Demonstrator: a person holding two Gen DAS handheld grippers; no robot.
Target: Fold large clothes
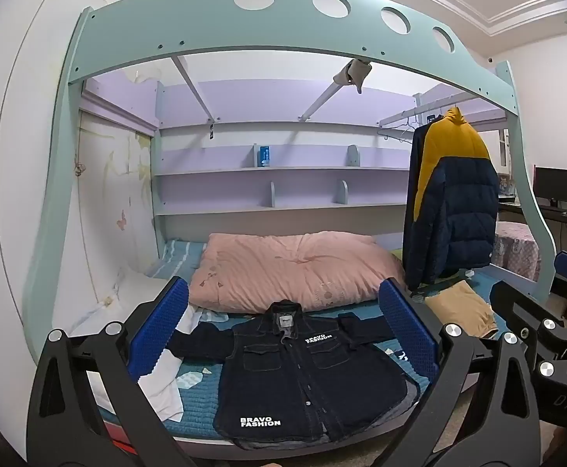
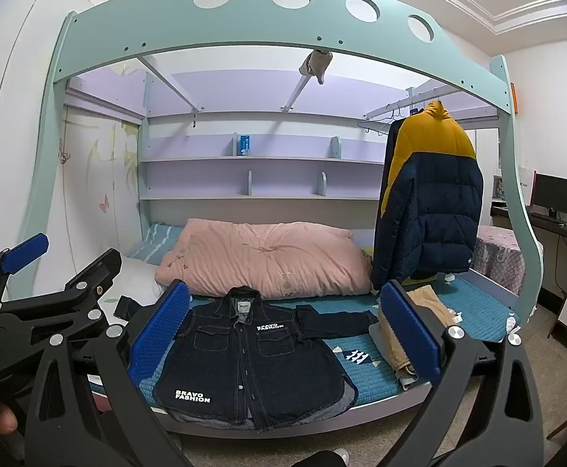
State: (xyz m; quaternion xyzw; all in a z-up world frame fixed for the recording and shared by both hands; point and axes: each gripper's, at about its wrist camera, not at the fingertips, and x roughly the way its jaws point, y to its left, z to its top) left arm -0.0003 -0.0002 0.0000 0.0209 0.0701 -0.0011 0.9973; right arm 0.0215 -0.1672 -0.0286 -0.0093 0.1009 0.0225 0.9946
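- The dark denim jacket (image 1: 303,373) lies spread flat, front up, at the near edge of the bed (image 2: 474,311), its hem reaching the mattress rim.
- The left gripper (image 1: 283,334) hangs released above the bed's near edge, its jaws spread wide and empty.
- The right gripper (image 2: 283,330) is likewise released.
- The pink quilt (image 1: 291,268) lies behind the collar; tan trousers (image 2: 404,334) lie beside the right sleeve.
- A purple shelf (image 2: 260,159) holds one blue box (image 2: 244,144).

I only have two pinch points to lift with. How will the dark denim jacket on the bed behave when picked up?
The denim jacket would probably droop between two pinch points, since it lies flat and creased. Its thick fabric and double pockets suggest some weight. The spread sleeves would likely dangle.
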